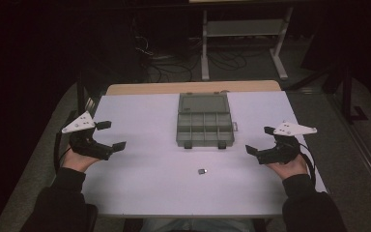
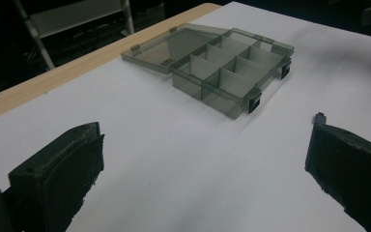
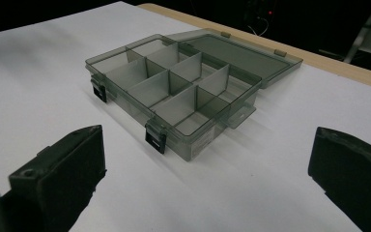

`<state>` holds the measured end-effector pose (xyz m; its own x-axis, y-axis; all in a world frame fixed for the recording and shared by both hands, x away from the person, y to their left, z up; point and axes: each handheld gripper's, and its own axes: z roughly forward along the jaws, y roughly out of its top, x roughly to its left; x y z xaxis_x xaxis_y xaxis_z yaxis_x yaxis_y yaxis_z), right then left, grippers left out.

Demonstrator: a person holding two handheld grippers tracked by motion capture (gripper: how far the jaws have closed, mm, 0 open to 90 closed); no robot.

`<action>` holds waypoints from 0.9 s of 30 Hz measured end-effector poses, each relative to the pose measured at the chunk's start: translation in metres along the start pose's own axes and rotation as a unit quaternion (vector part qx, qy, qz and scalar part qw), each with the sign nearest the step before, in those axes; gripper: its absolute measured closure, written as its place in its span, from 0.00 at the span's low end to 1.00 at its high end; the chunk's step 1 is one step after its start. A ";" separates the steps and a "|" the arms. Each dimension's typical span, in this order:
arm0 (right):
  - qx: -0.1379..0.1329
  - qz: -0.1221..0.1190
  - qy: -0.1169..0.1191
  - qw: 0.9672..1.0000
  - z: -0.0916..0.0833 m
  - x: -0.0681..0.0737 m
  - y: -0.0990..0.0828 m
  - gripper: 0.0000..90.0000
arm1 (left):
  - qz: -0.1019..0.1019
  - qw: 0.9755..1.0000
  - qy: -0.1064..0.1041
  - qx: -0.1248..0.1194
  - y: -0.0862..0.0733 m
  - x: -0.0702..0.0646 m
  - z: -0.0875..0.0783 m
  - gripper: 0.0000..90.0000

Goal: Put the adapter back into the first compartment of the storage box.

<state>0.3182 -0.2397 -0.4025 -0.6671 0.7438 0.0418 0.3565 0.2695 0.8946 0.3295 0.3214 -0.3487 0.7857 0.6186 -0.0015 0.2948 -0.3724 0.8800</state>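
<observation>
A grey see-through compartment box (image 1: 205, 128) lies open at the middle of the white table (image 1: 140, 183), its lid (image 1: 203, 103) folded flat toward the far side. Its several compartments look empty in both gripper views, box (image 2: 232, 70) and box (image 3: 174, 87). A small dark object (image 1: 203, 171) lies on the table nearer the person, in front of the box. My left gripper (image 1: 111, 135) rests at the table's left side, open, nothing between its jaws. My right gripper (image 1: 260, 140) rests at the right side, open and empty too. Both point toward the box.
A wooden table edge (image 1: 193, 87) shows behind the white surface. Beyond it stand a white metal frame (image 1: 244, 43) and cables (image 1: 174, 67) on a dark floor. The person's dark sleeves (image 1: 60, 203) come in at the bottom corners.
</observation>
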 end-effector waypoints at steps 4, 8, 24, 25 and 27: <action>0.002 0.000 0.001 1.000 0.000 0.000 0.000 0.00 | 0.010 1.000 -0.003 0.007 0.005 -0.003 0.004 0.00; 0.003 -0.001 0.002 1.000 0.001 0.000 0.000 0.00 | 0.019 1.000 -0.009 0.016 0.013 -0.005 0.009 0.00; 0.005 0.001 0.003 1.000 0.001 0.000 -0.001 0.00 | 0.041 0.997 -0.039 0.051 0.034 -0.019 0.037 0.00; 0.007 0.003 0.004 1.000 0.002 0.000 -0.001 0.00 | 0.045 0.997 -0.042 0.054 0.036 -0.020 0.040 0.00; 0.008 0.004 0.004 1.000 0.002 0.000 -0.002 0.00 | 0.047 0.996 -0.045 0.058 0.038 -0.022 0.044 0.00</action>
<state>0.3189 -0.2395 -0.4047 -0.6702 0.7403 0.0523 0.3716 0.2737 0.8871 0.3476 0.2635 -0.3361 0.8571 0.5143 0.0310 0.2745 -0.5068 0.8172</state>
